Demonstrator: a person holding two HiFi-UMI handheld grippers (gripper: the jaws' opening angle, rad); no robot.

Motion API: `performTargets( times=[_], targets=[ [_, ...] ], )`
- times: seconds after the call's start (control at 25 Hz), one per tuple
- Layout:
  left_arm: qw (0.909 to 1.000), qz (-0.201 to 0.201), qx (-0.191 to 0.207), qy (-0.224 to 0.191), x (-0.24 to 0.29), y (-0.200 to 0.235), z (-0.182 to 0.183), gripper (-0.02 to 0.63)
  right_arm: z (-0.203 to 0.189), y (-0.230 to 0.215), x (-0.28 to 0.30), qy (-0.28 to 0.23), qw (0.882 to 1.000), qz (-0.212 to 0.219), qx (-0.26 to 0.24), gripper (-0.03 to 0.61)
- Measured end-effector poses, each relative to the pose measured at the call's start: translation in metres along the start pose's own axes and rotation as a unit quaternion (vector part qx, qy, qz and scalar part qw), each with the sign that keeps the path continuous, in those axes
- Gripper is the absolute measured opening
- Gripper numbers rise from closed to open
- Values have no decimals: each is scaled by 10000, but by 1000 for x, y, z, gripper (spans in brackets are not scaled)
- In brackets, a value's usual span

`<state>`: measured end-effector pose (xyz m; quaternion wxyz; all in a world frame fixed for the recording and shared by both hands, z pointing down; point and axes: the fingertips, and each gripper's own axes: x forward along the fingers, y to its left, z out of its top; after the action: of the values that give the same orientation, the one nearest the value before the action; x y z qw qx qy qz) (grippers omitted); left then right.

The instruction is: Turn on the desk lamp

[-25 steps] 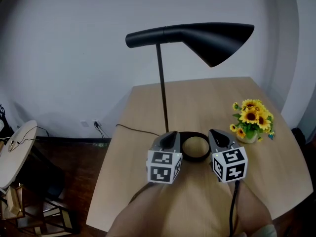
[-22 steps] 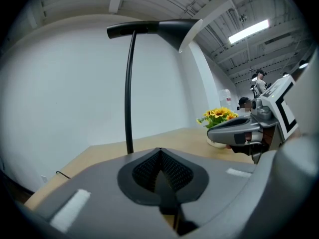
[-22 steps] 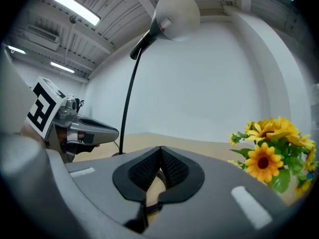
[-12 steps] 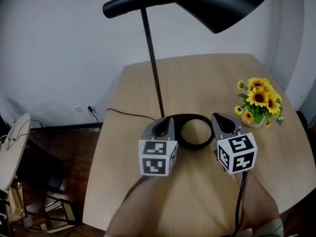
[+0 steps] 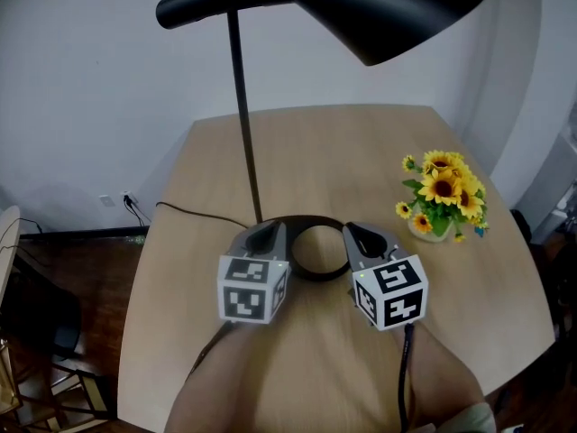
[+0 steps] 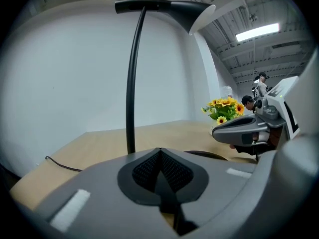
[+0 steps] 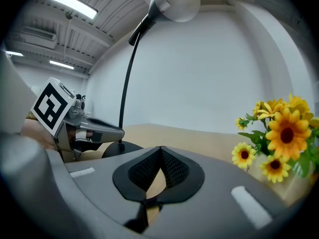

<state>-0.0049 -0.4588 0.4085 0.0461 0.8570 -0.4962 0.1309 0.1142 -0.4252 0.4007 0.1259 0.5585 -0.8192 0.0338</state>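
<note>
**Both tongs closed beside the lamp's base**

At the left of the head view, a thin black cable [image 5: 194, 213] trails across the round wooden table [image 5: 361, 142] toward the middle. The desk lamp [image 5: 243, 133] stands there. Its slim black pole rises from a dark ring-shaped base [image 5: 314, 275] in the lower centre of the frame. Its long black shade [image 5: 370, 12] stretches across the top edge, flaring toward the upper right.

The left gripper [image 5: 267, 233] sits just left of that base, near the foot of the pole. In its own view the jaws are pressed together, tip against tip, with nothing between them.

The right gripper [image 5: 361, 234] sits just right of the base, so the ring lies between the two tools. Its jaws also meet at the tips and pinch nothing, with bare tabletop showing through the small gap behind them.

Further right, a small pot of sunflowers [image 5: 439, 192] stands near the table's right edge, apart from both grippers.
</note>
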Motion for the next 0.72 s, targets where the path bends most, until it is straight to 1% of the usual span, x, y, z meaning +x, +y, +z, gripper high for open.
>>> performTargets(
  times=[0.08,0.24,0.32,0.4,0.56,0.72],
  targets=[
    [9999,-34,-101,80,3,2,-2,-2,2,0,1,-9,10000,31,23,0],
    [9975,-183,-487,477,12,2,-13,-2,1,-3,0,21,10000,38,61,0],
    [9962,-215,-615,586,14,3,-17,-3,1,-3,0,37,10000,51,72,0],
    [9959,-191,-586,662,15,3,-19,-3,1,-3,1,43,9999,66,80,0],
    [9950,-100,-305,944,17,-1,-20,-3,-2,-3,0,59,9999,69,137,0],
    [9946,-88,-241,1010,18,-1,-20,-5,-1,-2,0,61,9999,81,137,0]
  ],
)
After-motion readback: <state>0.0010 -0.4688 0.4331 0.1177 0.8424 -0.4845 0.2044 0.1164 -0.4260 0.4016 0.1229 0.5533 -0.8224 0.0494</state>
